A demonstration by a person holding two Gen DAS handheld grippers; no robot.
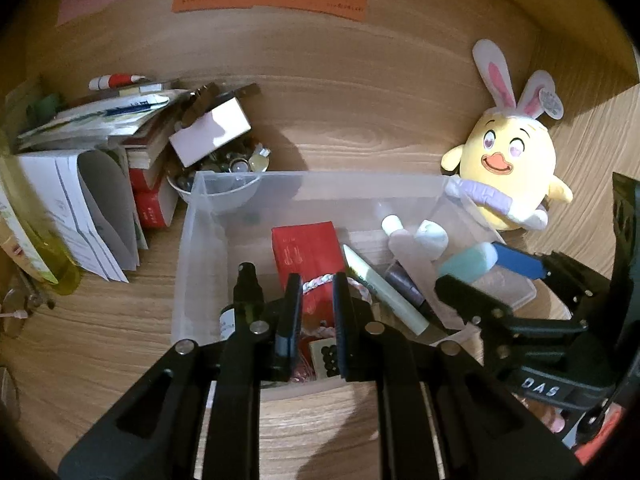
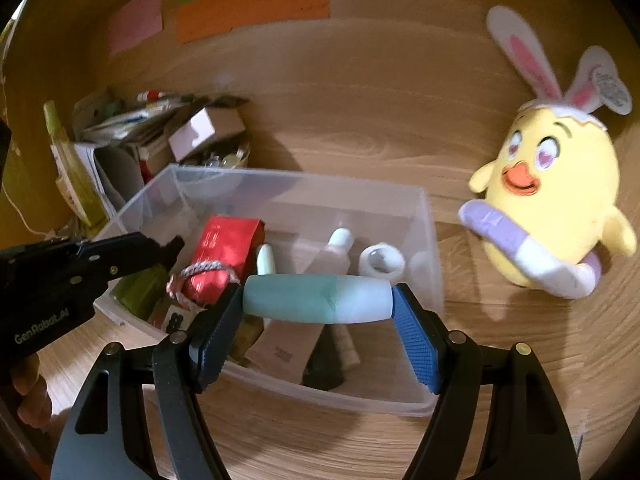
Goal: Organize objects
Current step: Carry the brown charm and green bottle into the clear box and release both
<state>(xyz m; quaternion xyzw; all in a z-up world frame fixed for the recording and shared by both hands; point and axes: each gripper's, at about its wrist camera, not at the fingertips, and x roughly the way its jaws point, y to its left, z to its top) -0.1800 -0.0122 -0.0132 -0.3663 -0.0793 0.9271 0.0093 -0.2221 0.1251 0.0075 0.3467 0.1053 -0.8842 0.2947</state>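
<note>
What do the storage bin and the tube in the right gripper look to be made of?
Storage bin: likely thin plastic, translucent and frosted, since the desk grain and contents show through its walls. Tube: probably soft plastic, matte pale teal to white, with no glare; the right gripper is clamped on its ends.

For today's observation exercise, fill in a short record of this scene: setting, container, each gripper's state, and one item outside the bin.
setting: wooden desk, coloured notes on the back panel
container: clear plastic bin, holding a red box among other items
left gripper: shut, over the bin
right gripper: shut end to end on a teal tube above the bin
outside bin: yellow chick plush, to its right
</note>
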